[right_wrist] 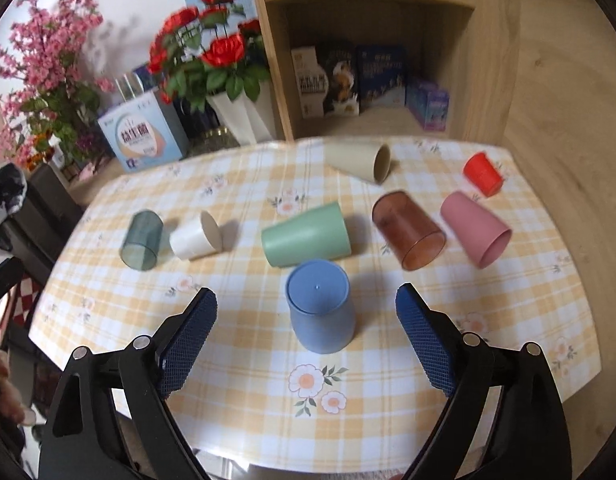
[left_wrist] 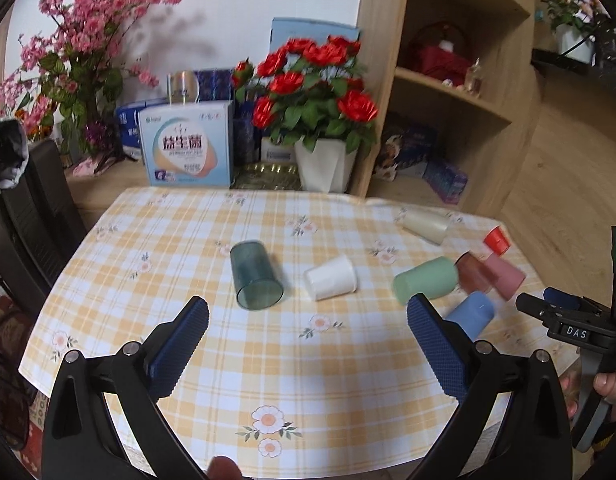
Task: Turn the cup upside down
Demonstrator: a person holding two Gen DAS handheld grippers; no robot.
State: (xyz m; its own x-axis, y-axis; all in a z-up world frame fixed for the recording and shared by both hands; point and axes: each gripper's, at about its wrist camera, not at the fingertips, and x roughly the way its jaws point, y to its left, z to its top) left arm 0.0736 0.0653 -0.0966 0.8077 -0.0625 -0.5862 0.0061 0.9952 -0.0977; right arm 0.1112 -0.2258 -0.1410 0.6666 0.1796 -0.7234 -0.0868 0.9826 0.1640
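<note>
A blue cup (right_wrist: pixel 321 306) stands upside down on the checked tablecloth (right_wrist: pixel 244 360), just ahead of my open, empty right gripper (right_wrist: pixel 306 304); it also shows in the left wrist view (left_wrist: pixel 471 314). On their sides lie a green cup (right_wrist: pixel 306 235), a brown see-through cup (right_wrist: pixel 408 230), a pink cup (right_wrist: pixel 476 229), a cream cup (right_wrist: pixel 362 160), a white cup (right_wrist: pixel 196 237) and a teal see-through cup (right_wrist: pixel 142 240). A small red cup (right_wrist: pixel 482 173) stands upside down. My left gripper (left_wrist: pixel 308 322) is open and empty, behind the teal cup (left_wrist: pixel 255 276) and white cup (left_wrist: pixel 331 279).
Red roses in a white vase (left_wrist: pixel 326 164), a blue-white box (left_wrist: pixel 188 144) and pink blossoms (left_wrist: pixel 80 40) stand behind the table. A wooden shelf unit (right_wrist: pixel 372 60) holds boxes at the back right. A dark chair (left_wrist: pixel 24 220) is on the left. The right gripper shows at the left view's edge (left_wrist: pixel 564 312).
</note>
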